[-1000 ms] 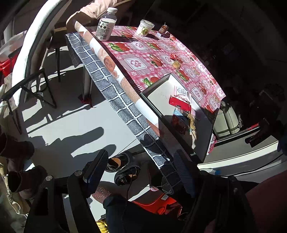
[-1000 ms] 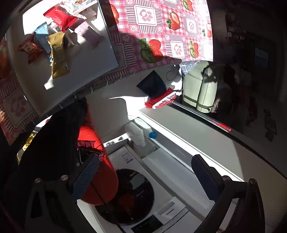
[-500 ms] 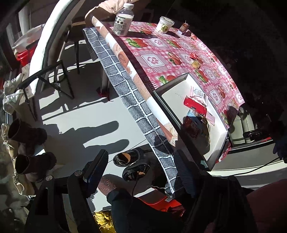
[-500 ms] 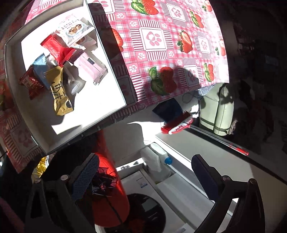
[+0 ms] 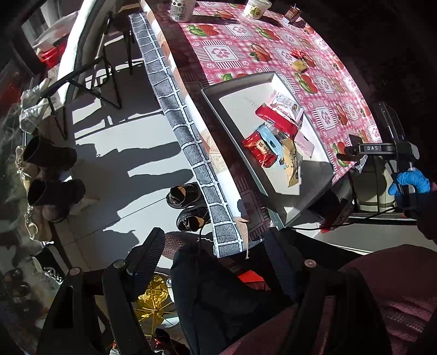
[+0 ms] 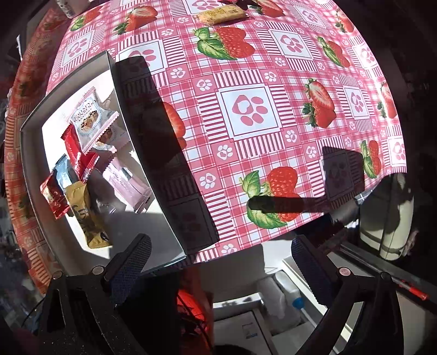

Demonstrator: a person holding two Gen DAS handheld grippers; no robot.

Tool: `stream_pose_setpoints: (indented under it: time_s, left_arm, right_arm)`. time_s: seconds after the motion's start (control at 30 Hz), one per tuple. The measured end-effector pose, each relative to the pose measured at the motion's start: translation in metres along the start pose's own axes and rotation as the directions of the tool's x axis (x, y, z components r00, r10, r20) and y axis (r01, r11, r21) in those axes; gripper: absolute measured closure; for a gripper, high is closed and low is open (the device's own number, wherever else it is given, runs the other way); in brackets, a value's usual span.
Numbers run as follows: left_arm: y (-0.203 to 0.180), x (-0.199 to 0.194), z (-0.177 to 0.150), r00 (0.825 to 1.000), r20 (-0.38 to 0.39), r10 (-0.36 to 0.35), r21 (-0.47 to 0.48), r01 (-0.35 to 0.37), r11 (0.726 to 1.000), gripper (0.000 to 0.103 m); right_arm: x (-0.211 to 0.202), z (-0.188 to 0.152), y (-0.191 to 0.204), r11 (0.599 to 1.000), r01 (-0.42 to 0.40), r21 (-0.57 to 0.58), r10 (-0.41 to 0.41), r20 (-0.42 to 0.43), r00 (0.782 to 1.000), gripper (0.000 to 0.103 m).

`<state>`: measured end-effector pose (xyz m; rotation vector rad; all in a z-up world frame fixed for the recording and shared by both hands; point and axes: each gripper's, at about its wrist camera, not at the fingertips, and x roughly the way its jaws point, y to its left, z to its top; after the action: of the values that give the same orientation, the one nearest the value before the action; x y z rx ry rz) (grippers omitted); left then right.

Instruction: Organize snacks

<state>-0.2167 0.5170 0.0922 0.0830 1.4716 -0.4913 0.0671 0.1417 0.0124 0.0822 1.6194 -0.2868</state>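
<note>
A grey tray [image 5: 215, 109] [image 6: 153, 163] lies on the strawberry tablecloth [image 6: 273, 82] and holds several snack packets: a red one [image 5: 275, 120], a blue one [image 5: 269, 140], a tan one [image 6: 87, 215], a pink one [image 6: 125, 185] and a white cookie pack [image 6: 87, 120]. Two loose snacks, a tan bar [image 6: 221, 15] [image 5: 299, 65] and a red one [image 5: 299, 53], lie farther out on the cloth. My left gripper [image 5: 213, 245] is open and empty, off the table's near corner. My right gripper [image 6: 218, 254] is open and empty, at the table edge beside the tray.
A bottle [image 5: 181, 9], a cup [image 5: 256, 6] and a small carton [image 5: 292, 13] stand at the table's far end. Shoes [image 5: 188, 207] and boots [image 5: 52, 172] are on the floor left of the table. A white appliance [image 6: 273, 314] sits below the right gripper.
Both grippers have risen and swung toward the table. The tray and tablecloth now fill much more of both views. Both stay open.
</note>
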Motion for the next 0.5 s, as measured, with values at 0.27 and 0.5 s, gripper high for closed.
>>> stream_pose_setpoints:
  time_s: [0.27, 0.5]
  left_arm:
    - [-0.021, 0.008, -0.002, 0.998, -0.049, -0.034, 0.027, 0.035, 0.999, 0.024]
    - [-0.054, -0.005, 0.004, 0.992, 0.017, 0.125, -0.187, -0.120, 0.975, 0.024]
  right_arm:
    - [-0.004, 0.004, -0.033, 0.980, -0.072, 0.185, 0.064, 0.049, 0.997, 0.000]
    - [-0.010, 0.097, -0.058, 0.962, -0.206, 0.181, 0.186, 0.121, 0.975, 0.000]
